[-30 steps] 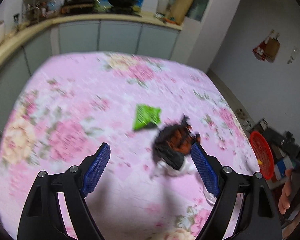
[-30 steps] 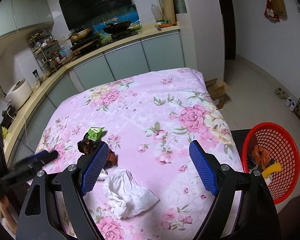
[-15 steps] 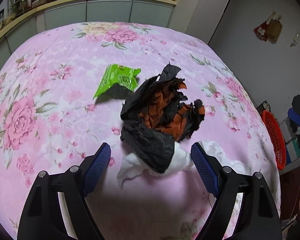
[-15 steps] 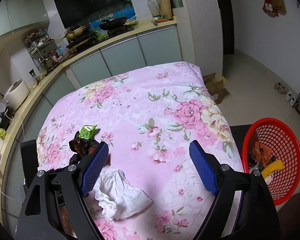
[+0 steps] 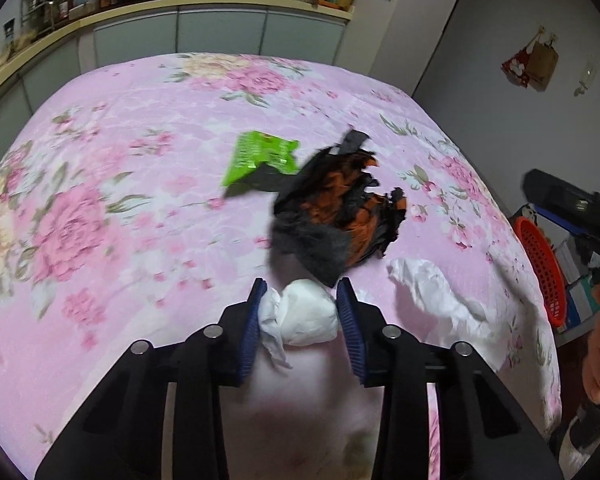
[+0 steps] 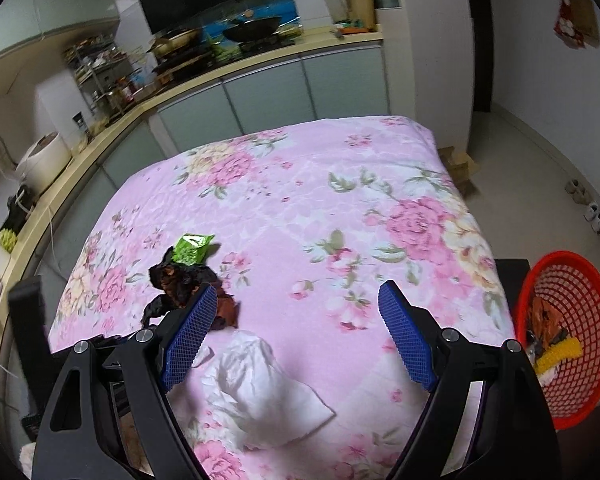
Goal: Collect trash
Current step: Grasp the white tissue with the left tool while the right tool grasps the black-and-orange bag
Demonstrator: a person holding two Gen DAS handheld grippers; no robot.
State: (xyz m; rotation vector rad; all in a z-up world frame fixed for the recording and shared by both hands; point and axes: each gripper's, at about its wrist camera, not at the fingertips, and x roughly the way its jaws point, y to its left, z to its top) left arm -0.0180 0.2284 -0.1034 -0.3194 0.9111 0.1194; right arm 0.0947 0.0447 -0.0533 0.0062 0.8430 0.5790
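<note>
Beside table (image 6: 300, 168), basket (image 6: 596, 280) holding wrappers (image 6: 548, 320)

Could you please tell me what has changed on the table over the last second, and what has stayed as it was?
The left gripper moved in toward the trash pile and closed its fingers on the white tissue wad, beside the black and orange wrapper. The right gripper stayed open above the table. The green packet, the loose white tissue and the red basket kept their places.
</note>
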